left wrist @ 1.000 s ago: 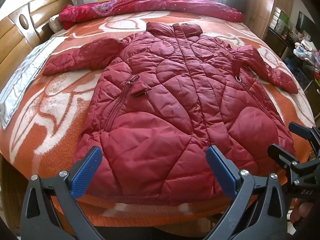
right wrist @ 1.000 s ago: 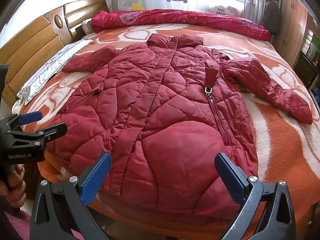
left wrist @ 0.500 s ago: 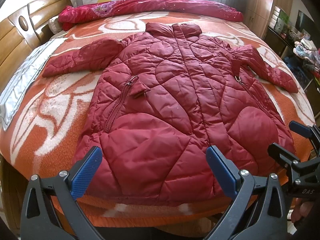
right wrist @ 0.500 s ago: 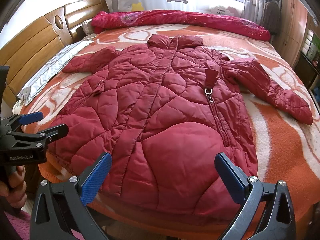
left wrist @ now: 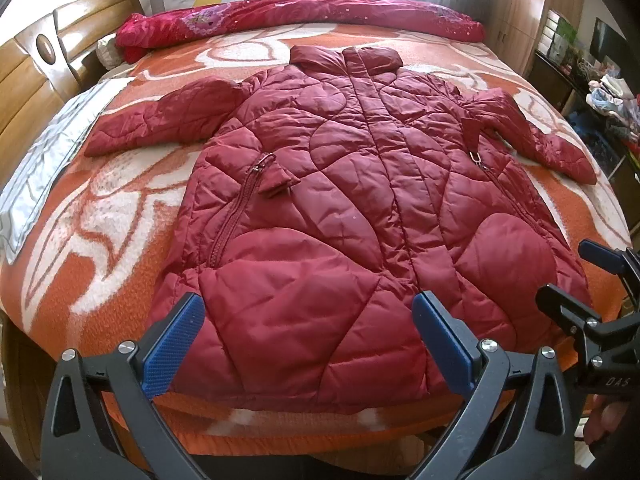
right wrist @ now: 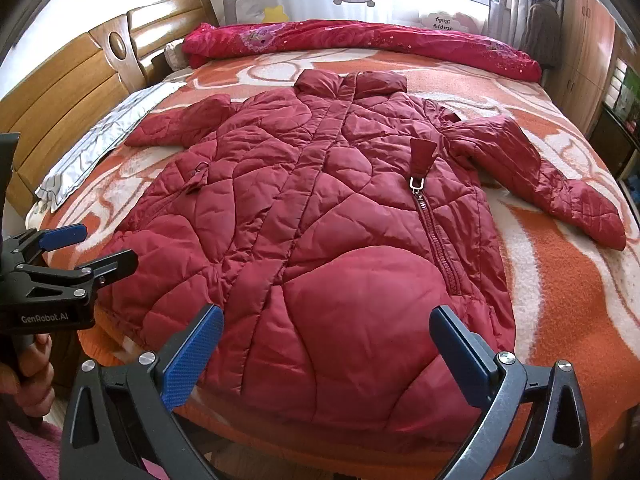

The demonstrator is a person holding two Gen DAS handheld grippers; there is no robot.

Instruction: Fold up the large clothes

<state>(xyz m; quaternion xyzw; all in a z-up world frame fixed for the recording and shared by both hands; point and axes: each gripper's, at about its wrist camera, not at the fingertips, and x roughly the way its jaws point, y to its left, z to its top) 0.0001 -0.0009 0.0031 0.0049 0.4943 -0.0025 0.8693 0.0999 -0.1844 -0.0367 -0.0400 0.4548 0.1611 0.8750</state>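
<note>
A dark red quilted coat (left wrist: 352,200) lies front up and spread flat on the bed, collar at the far end, both sleeves out to the sides. It also shows in the right wrist view (right wrist: 320,248). My left gripper (left wrist: 308,344) is open and empty, hovering over the coat's near hem on the left half. My right gripper (right wrist: 328,352) is open and empty, over the hem on the right half. Each gripper shows at the edge of the other's view: the right gripper (left wrist: 584,284) and the left gripper (right wrist: 88,246).
The bed carries an orange and white blanket (left wrist: 100,208). A rolled red quilt (left wrist: 300,12) lies along the far end. A silver sheet (left wrist: 44,160) lies at the left edge by the wooden headboard (right wrist: 72,92). Cluttered shelves (left wrist: 600,80) stand at the right.
Both views have tilted up and pulled back slightly, so the coat sits a little lower in frame. The coat has not moved and both grippers stay open.
</note>
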